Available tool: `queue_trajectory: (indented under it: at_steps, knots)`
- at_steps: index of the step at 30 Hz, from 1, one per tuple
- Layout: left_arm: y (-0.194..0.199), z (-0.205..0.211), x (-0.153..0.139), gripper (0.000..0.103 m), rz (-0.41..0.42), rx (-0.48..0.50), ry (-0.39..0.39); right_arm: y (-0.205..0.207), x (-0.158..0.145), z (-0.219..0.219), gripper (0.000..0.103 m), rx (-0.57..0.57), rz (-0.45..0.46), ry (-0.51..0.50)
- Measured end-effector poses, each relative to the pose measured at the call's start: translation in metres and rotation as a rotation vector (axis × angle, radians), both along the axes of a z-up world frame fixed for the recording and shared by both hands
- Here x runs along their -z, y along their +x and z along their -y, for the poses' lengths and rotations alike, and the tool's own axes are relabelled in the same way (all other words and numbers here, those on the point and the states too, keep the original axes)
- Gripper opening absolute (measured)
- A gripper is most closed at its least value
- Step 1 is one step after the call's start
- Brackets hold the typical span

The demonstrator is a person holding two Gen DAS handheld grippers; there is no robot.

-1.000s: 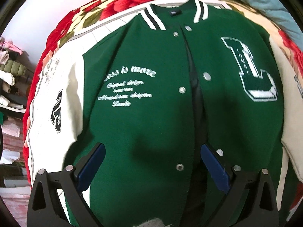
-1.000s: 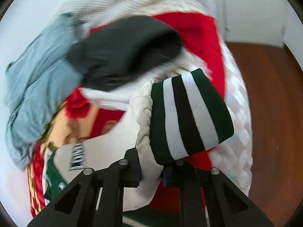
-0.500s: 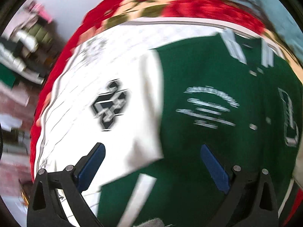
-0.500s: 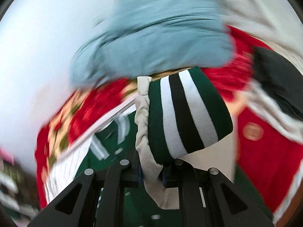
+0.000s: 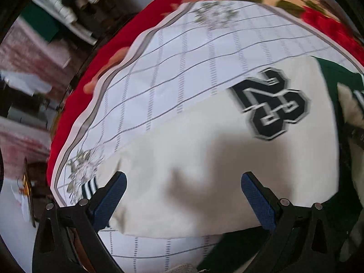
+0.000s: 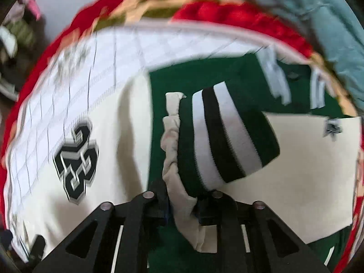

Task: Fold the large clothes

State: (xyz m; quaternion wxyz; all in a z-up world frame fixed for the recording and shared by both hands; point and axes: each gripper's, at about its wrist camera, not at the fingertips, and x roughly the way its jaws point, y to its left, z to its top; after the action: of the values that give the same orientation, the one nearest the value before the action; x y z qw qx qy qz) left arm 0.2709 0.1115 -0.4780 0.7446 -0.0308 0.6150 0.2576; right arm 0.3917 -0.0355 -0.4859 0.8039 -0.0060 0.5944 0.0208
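A green varsity jacket (image 6: 193, 79) with cream sleeves lies front up on the bed. My right gripper (image 6: 183, 209) pinches the cream fabric just behind a green, white and black striped cuff (image 6: 227, 136). Its jaws are opening, with the fabric still between the pads. That sleeve (image 6: 295, 170) lies drawn across the green front. My left gripper (image 5: 183, 177) hangs open over the other cream sleeve (image 5: 204, 159), below its black number patch (image 5: 273, 104), with nothing between its blue pads (image 5: 109, 195). That sleeve's striped cuff (image 5: 89, 187) peeks out beside the left finger.
Under the jacket lies a white checked sheet (image 5: 182, 56) on a red floral blanket (image 5: 75, 113). A blue-grey garment (image 6: 318, 11) is heaped at the bed's far right. Shelves with clutter (image 5: 56, 11) stand past the bed's left edge.
My left gripper slid left from the jacket's snap front to the numbered sleeve. My right gripper rolled and carried the striped cuff from the pile at the bed's side over the green front.
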Motion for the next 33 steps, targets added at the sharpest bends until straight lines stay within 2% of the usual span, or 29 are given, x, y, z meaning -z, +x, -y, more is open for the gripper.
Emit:
queue_trajectory:
  at_steps: [2, 3, 4, 5, 7, 10, 15, 19, 21, 22, 23, 24, 26, 30, 33]
  knots:
    - [-0.013, -0.014, -0.001, 0.103, -0.004, -0.032, -0.018, -0.006, 0.000, 0.008, 0.046, 0.010, -0.050, 0.102]
    - [-0.022, -0.021, -0.002, 0.103, -0.005, -0.053, -0.035, -0.010, -0.006, 0.014, 0.054, 0.022, -0.050, 0.144]
    - [-0.034, -0.031, -0.004, 0.103, -0.006, -0.084, -0.063, -0.017, -0.016, 0.023, 0.070, 0.035, -0.040, 0.203]
    - [-0.043, -0.039, -0.004, 0.103, -0.007, -0.111, -0.088, -0.027, -0.028, 0.032, 0.079, 0.047, -0.028, 0.252]
    - [-0.067, -0.055, -0.001, 0.103, -0.026, -0.203, -0.202, -0.043, -0.047, 0.048, 0.079, 0.065, 0.001, 0.298]
    - [-0.099, -0.071, 0.009, 0.103, -0.035, -0.338, -0.347, -0.064, -0.069, 0.076, 0.079, 0.099, 0.022, 0.300]
    - [-0.120, -0.094, 0.046, 0.102, -0.010, -0.528, -0.474, -0.080, -0.070, 0.084, 0.079, 0.141, -0.005, 0.294]
    - [-0.130, -0.123, 0.080, 0.101, 0.047, -0.751, -0.605, -0.070, -0.068, 0.090, 0.079, 0.164, -0.044, 0.297]
    - [-0.136, -0.137, 0.088, 0.100, 0.096, -0.857, -0.640, -0.072, -0.062, 0.083, 0.079, 0.175, -0.055, 0.305]
    - [-0.136, -0.143, 0.087, 0.093, 0.117, -0.884, -0.627, -0.072, -0.060, 0.080, 0.079, 0.174, -0.058, 0.309]
    - [-0.135, -0.147, 0.084, 0.076, 0.128, -0.896, -0.600, -0.074, -0.059, 0.076, 0.079, 0.170, -0.061, 0.312]
    - [-0.132, -0.154, 0.080, 0.067, 0.139, -0.898, -0.553, -0.075, -0.057, 0.070, 0.079, 0.168, -0.063, 0.310]
    - [-0.123, -0.164, 0.074, 0.026, 0.165, -0.875, -0.500, -0.076, -0.055, 0.062, 0.079, 0.159, -0.067, 0.312]
    - [-0.089, -0.191, 0.056, 0.020, 0.242, -0.777, -0.422, -0.071, -0.052, 0.047, 0.079, 0.144, -0.076, 0.271]
    - [-0.051, -0.222, 0.038, 0.019, 0.301, -0.680, -0.367, -0.063, -0.045, 0.036, 0.079, 0.140, -0.088, 0.285]
